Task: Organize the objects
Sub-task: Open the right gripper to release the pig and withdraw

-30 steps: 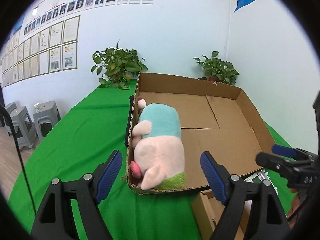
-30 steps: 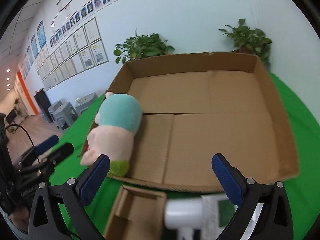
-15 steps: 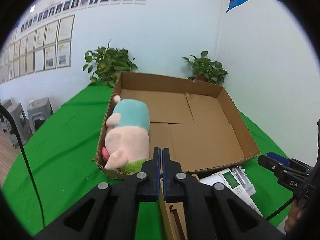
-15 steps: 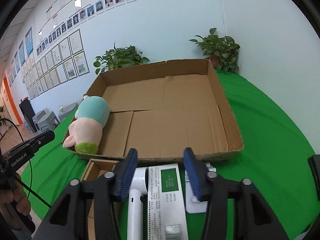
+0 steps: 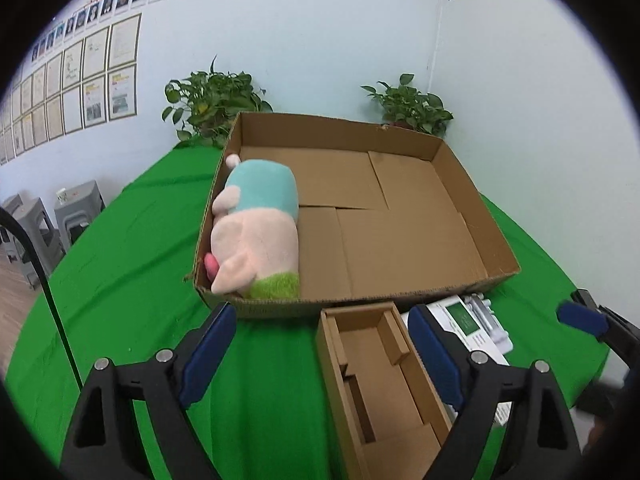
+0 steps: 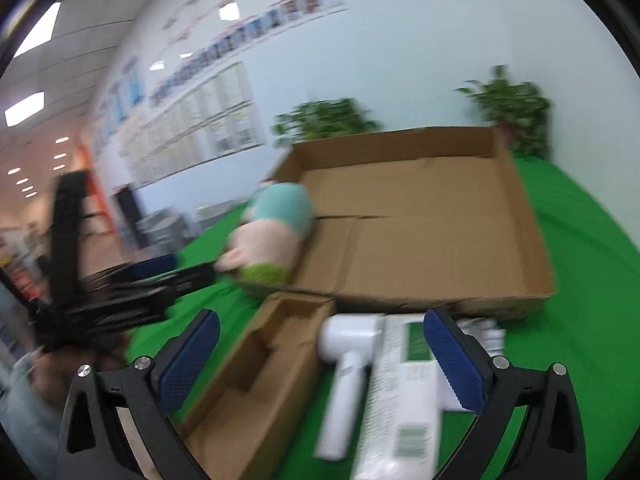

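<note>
Left wrist view: both hand-held grippers spread and empty, next item not yet picked

Left wrist view shows a green-covered bench [image 5: 120, 264] with a large shallow cardboard box [image 5: 472, 184]. A pink and teal plush toy [image 5: 258, 232] already lies along the box's left wall; the rest of the floor is bare. In front of it sit a small open carton [image 5: 372, 364], a white handheld device [image 6: 348, 368] and a white and green packet [image 6: 404, 388], all outside the box. The step looks like choosing the next item; that calls for lowering over one and closing. The left hand-held gripper [image 5: 320, 352] has just been opening and straddles the carton's left wall, untouched. The right hand-held gripper [image 6: 320, 364], blurred, has likewise just spread, hovering over the device and packet.
</note>
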A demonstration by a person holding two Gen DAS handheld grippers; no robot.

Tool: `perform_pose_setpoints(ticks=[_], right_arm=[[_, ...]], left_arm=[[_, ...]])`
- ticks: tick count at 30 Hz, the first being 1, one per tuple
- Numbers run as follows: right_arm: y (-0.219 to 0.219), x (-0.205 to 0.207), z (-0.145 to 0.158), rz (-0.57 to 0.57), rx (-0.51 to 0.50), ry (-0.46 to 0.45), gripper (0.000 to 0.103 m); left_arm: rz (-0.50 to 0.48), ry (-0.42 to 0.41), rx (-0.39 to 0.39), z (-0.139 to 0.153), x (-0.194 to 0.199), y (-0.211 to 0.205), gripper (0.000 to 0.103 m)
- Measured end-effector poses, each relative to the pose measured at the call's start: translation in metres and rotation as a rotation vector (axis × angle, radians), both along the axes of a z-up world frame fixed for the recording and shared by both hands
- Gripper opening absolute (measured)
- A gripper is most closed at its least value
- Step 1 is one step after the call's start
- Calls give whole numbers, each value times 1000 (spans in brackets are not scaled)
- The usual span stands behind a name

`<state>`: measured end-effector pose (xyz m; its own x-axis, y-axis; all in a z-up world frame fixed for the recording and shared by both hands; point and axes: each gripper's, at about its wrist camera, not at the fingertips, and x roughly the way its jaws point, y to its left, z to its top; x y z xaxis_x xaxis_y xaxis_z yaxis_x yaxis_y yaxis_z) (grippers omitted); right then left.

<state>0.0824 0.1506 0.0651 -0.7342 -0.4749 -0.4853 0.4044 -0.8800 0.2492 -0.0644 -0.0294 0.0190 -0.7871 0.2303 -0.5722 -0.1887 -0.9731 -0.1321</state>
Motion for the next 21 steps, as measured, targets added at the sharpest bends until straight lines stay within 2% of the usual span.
perform_pose_setpoints(ticks=[2,4,6,12,15,19,21], right_arm=[[-11,29,10,123,3,32,103],[-17,48,17,176,5,56,103],[-15,57,20,200,-28,36,103],[-7,56,16,148,-65,-42,103],[-12,65,19,170,-68,-32,103],[-22,63,12,114,0,-27,103],[-28,54,-1,43,65,-51,103]], left_arm=[[-18,-6,2,-2,9,-3,87],[-40,-15,-12,-4,16,-4,87],[-53,-24,-18,-5,20,-3,87],[-58,-28,13,-2,32,-1,87],[-63,-20,20,0,36,3,87],[-67,-37,16,-8,34,11,87],[-62,-55,17,-15,30,11,87]])
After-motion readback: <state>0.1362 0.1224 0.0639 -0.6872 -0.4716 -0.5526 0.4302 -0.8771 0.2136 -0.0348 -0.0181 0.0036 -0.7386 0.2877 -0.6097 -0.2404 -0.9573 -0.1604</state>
